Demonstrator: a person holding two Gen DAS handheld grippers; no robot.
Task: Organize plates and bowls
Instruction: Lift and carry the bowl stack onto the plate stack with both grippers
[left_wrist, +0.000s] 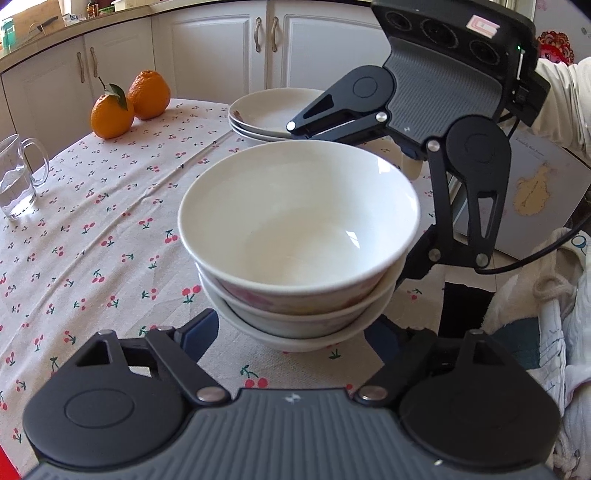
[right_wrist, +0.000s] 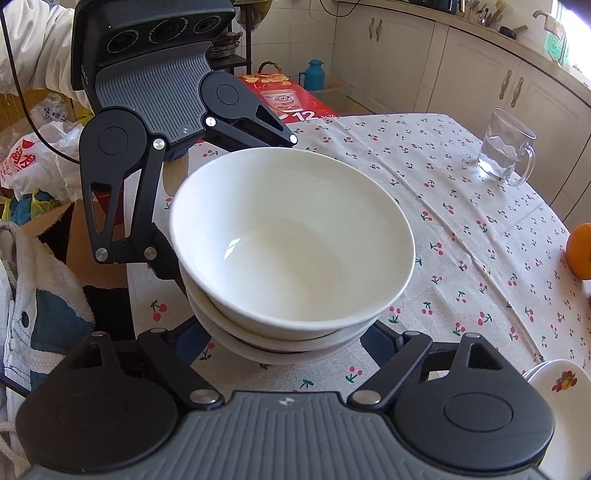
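My left gripper (left_wrist: 291, 332) spread wide around stacked bowls (left_wrist: 299, 236), glossy white ceramic, my right gripper (right_wrist: 284, 339) likewise, contact unclear, cherry-print tablecloth (left_wrist: 110, 206).

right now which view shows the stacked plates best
The left wrist view: the white stacked plates sit behind the bowls, partly covered by the right claw. The right wrist view catches only a cropped rim at its bottom right.
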